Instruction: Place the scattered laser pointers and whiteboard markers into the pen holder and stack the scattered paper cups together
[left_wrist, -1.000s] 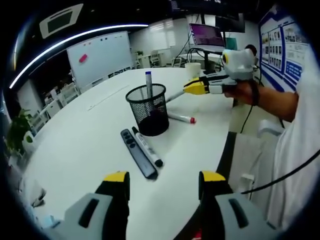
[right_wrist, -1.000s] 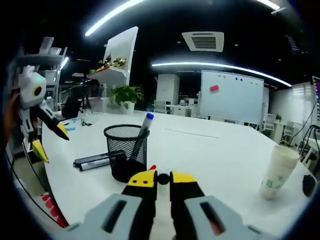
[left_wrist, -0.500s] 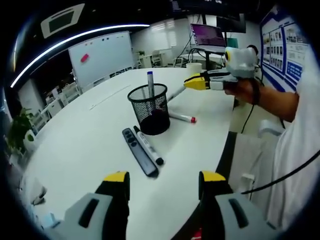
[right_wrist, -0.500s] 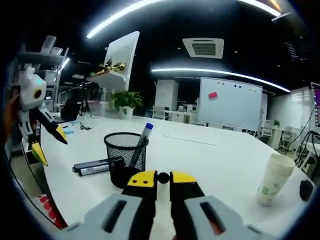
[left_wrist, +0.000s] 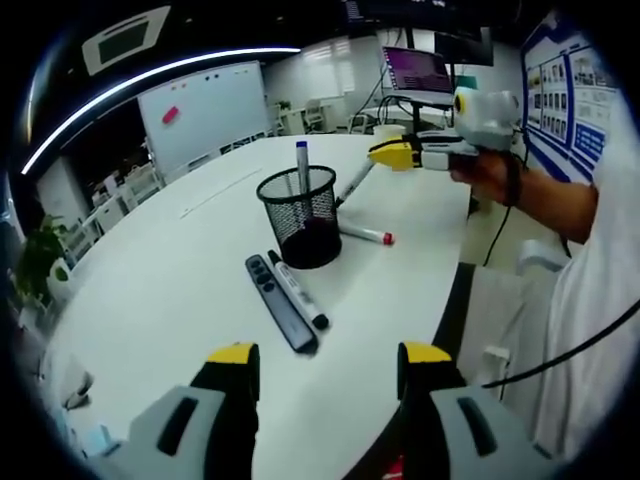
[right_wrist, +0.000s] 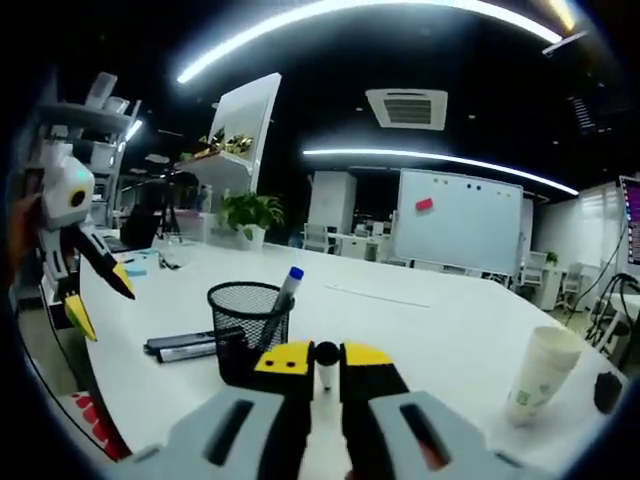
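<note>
The right gripper (right_wrist: 327, 357) is clamped on a whiteboard marker (left_wrist: 354, 184), held in the air beside the mesh pen holder (left_wrist: 298, 218) and slanting down toward it. The left gripper (left_wrist: 328, 355) hangs with jaws apart over the near edge of the white table (left_wrist: 170, 290). A blue-capped marker (left_wrist: 300, 168) stands in the holder. On the table beside the holder lie a black laser pointer (left_wrist: 278, 305), a black-capped marker (left_wrist: 297, 292) and a red-capped marker (left_wrist: 366, 235). Stacked paper cups (right_wrist: 537, 375) stand well apart.
</note>
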